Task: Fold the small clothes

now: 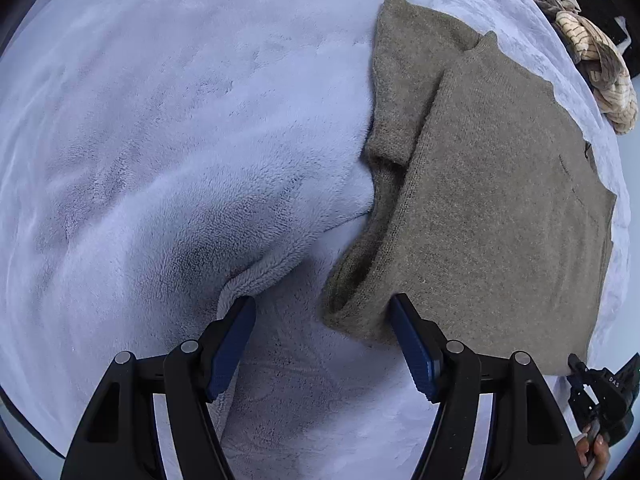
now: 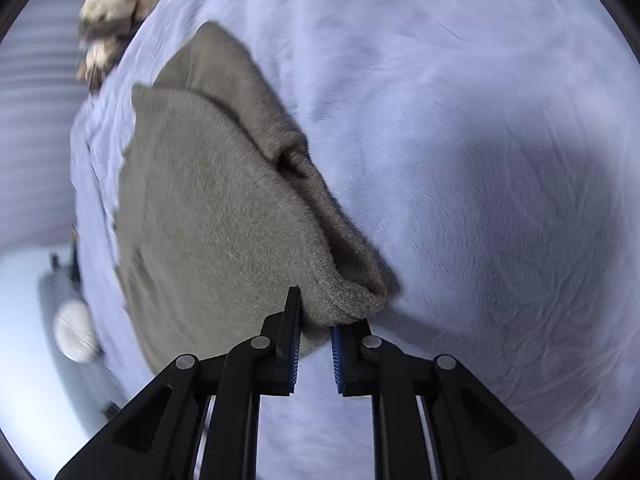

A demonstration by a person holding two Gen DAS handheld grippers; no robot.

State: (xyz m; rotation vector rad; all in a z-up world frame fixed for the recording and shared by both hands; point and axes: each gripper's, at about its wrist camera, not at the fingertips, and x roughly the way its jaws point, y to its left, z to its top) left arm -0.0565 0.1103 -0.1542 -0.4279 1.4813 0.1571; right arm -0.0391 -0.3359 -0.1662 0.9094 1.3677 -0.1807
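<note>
An olive-brown knitted sweater (image 1: pixel 492 184) lies partly folded on a pale lilac fleece blanket (image 1: pixel 160 140), one sleeve laid over its body. My left gripper (image 1: pixel 324 312) is open and empty, its right finger at the sweater's near corner. In the right wrist view the sweater (image 2: pixel 208 208) fills the left centre. My right gripper (image 2: pixel 316 316) is narrowed on the sweater's folded near corner (image 2: pixel 344 296), which bulges up between the blue pads. The right gripper also shows at the lower right edge of the left wrist view (image 1: pixel 600 396).
A cream and brown patterned cloth (image 1: pixel 592 52) lies bunched at the blanket's far edge, also in the right wrist view (image 2: pixel 116 4). The blanket (image 2: pixel 480 160) has a raised fold near my left finger (image 1: pixel 248 276). A round white object (image 2: pixel 76 332) sits on the floor beyond the bed.
</note>
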